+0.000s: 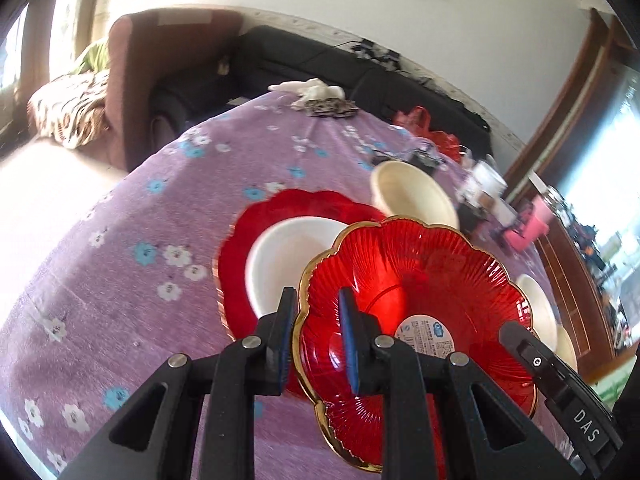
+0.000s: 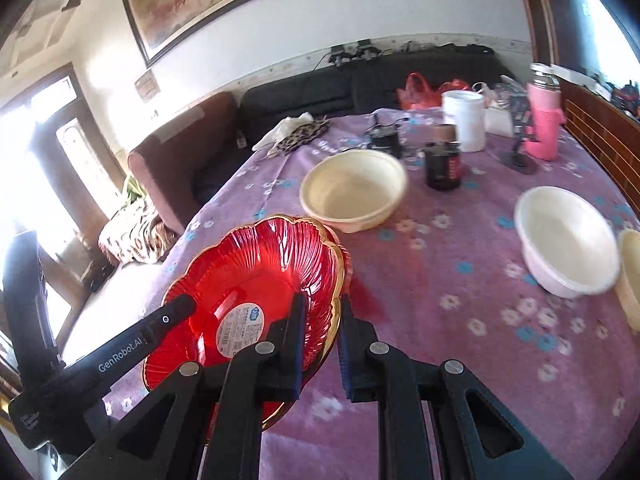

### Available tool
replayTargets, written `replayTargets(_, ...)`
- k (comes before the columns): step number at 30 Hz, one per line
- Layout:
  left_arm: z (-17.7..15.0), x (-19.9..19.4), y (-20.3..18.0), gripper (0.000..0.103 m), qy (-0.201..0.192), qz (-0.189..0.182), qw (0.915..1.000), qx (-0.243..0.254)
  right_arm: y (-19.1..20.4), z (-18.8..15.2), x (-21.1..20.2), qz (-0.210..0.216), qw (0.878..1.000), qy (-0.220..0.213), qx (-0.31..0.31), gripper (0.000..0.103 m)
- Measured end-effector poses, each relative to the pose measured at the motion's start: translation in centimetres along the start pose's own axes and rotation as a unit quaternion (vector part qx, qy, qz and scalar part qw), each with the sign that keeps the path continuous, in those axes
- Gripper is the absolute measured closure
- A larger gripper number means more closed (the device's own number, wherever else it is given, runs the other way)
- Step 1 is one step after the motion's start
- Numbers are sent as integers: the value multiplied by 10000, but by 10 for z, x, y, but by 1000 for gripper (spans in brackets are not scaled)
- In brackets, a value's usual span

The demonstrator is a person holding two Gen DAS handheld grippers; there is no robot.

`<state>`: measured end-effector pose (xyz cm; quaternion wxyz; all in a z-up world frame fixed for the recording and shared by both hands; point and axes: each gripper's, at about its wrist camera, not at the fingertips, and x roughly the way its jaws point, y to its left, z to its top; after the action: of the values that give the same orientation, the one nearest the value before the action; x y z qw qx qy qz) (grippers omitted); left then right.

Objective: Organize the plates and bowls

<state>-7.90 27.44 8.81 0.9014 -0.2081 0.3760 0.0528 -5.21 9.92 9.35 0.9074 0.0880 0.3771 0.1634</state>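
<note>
Both your grippers, left (image 1: 316, 336) and right (image 2: 322, 340), pinch red plate (image 1: 416, 300) rim between jaws. Uneven pull risks slip onto bowl (image 1: 288, 260).

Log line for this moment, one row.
left tongs: gripping red plate rim | right tongs: gripping opposite rim | plate: lifted, tilted | below: second red plate holding white bowl
</note>
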Motion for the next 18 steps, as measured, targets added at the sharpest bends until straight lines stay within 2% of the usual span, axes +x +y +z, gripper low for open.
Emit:
replayTargets(11, 19, 45, 28, 83, 148, 348, 9991, -173, 11, 17, 68, -36, 9990, 447, -61, 87)
replayTargets(16, 24, 53, 35, 83, 230, 258, 9991, -250, 13, 17, 83, -103, 9984, 555, -88, 87)
replayTargets(18, 25, 52, 33, 78, 219, 218, 9993, -213, 11, 17, 87, -113, 9983, 562, -70, 87)
